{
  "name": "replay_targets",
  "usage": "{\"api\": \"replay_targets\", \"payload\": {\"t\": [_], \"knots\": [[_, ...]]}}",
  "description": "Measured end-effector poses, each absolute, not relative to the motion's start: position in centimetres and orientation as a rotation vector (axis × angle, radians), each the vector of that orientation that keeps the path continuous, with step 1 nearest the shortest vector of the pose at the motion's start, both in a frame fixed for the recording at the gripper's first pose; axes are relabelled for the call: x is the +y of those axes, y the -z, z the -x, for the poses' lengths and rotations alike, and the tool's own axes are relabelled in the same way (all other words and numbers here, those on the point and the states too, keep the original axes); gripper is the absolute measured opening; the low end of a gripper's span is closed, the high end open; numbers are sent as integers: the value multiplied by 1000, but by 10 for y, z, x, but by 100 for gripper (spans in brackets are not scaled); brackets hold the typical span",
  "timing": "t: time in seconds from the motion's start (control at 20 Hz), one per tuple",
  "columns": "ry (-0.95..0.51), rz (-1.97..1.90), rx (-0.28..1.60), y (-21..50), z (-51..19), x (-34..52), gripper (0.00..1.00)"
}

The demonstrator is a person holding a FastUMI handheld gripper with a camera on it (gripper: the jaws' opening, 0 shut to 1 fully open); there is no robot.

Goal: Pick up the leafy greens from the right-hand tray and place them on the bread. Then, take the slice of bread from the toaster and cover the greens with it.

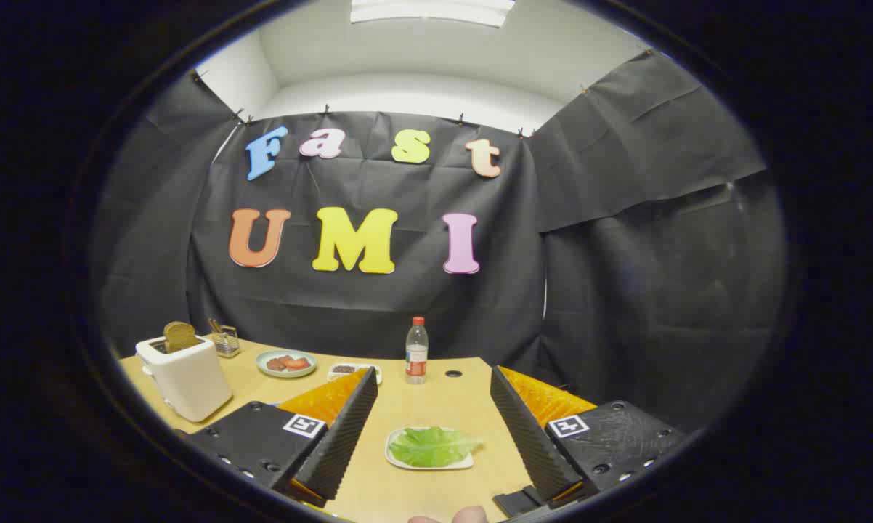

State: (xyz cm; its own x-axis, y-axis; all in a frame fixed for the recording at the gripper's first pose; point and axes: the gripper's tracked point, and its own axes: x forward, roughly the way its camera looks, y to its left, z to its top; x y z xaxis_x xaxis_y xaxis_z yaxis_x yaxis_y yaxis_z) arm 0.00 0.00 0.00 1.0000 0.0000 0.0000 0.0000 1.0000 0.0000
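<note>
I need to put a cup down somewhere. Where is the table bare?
Bare wood lies between the bottle and the greens tray, ahead of the open gripper. Crowded: toaster, plate and small dish behind the left finger.

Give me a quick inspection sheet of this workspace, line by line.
Surface: wooden table, a round hole near the bottle.
Job's things: leafy greens on a white tray, between the fingers; bread slice upright in the white toaster.
Clutter: plastic bottle, plate of red food, small white dish, wire basket.
Gripper: gripper open, fingers apart either side of the tray.
Cables: nothing seen.
Surroundings: black cloth walls.
</note>
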Motion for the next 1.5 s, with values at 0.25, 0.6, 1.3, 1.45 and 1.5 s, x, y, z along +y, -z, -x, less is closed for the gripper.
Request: {"api": "replay_targets", "payload": {"t": [0.25, 0.6, 1.3, 1.45, 1.5], "knots": [[4, 5, 8, 8, -3, -5, 96], [5, 7, -3, 4, -2, -10, 96], [-24, -28, 33, 9, -6, -10, 95], [-53, -6, 66, 19, -14, -10, 95], [-69, 0, 83, 24, -18, -8, 95]]}}
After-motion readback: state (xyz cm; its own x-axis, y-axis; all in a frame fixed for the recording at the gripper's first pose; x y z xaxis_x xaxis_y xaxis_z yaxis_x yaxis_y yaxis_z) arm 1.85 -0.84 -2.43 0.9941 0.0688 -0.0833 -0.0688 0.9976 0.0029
